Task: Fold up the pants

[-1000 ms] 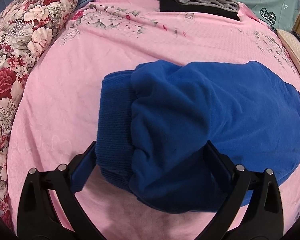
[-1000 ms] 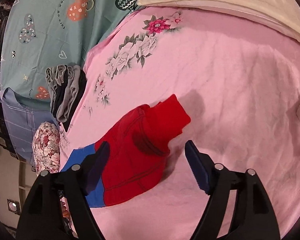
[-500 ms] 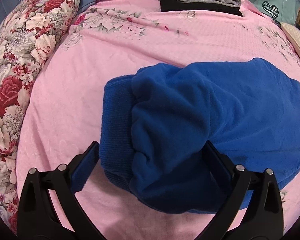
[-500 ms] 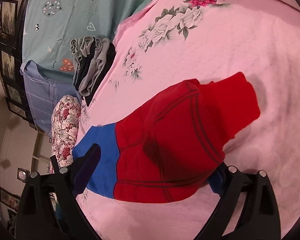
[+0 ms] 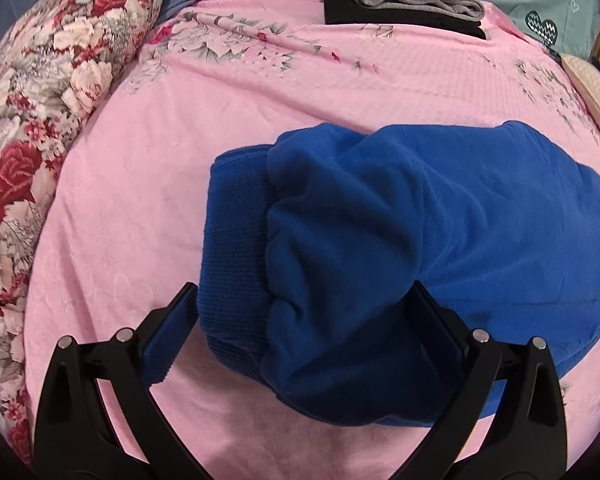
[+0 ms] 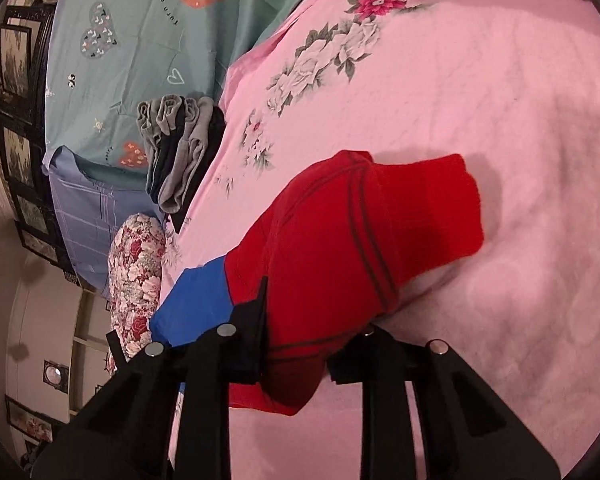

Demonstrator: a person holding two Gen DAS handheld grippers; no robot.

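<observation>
A pink floral bedspread (image 5: 148,184) is spread wide; on it lie the blue-and-red fleece pants (image 5: 400,248). The left gripper (image 5: 304,332) is held wide open astride the blue cuff (image 5: 236,256), nothing grasped. The right gripper (image 6: 312,320) is closed on the red end (image 6: 340,240). Judged step: gripping for a fold; the left jaws must close next. The right fingertips are hidden by cloth.

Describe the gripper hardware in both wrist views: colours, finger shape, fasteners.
Both look the same build. The left gripper has two matte black plastic fingers on angled linkage arms, blue ridged pads on the inner faces, and round silver pins at the joints. The right gripper shows the same black linkages and silver pins; its pads are mostly hidden. No cables, markings, hands or sleeves in view.
</observation>
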